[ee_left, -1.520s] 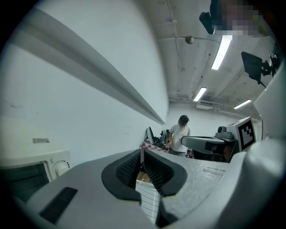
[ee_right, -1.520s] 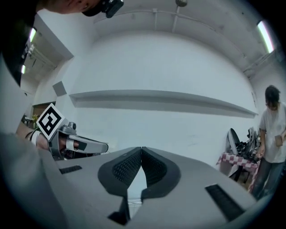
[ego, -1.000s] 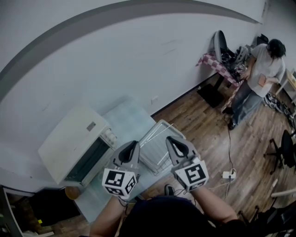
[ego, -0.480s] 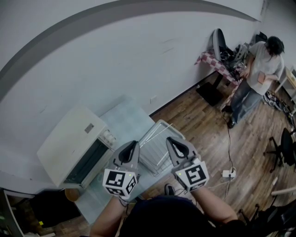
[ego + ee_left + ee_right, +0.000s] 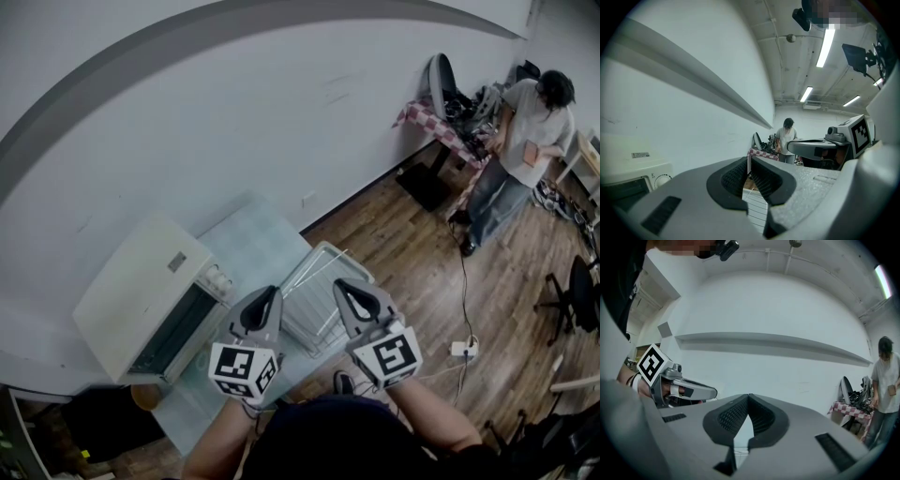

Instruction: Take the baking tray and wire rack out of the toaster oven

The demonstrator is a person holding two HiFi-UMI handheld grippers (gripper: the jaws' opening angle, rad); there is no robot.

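where the white wall point(image 5: 234, 112) meets the wooden floor point(image 5: 403, 244), a table point(image 5: 248, 246) under a pale cloth stands against it. far off at the right, a person point(image 5: 525, 122) stands by a checked table point(image 5: 436, 124). the cream toaster oven point(image 5: 141, 295) sits on the near table's left part, dark glass front facing the wearer. just right of it the wire rack point(image 5: 314, 302) lies on the cloth, outside the oven; the baking tray i cannot tell apart from it. above the rack's near edge hang the left gripper point(image 5: 266, 296) and the right gripper point(image 5: 343, 285), side by side, both clenched on nothing.
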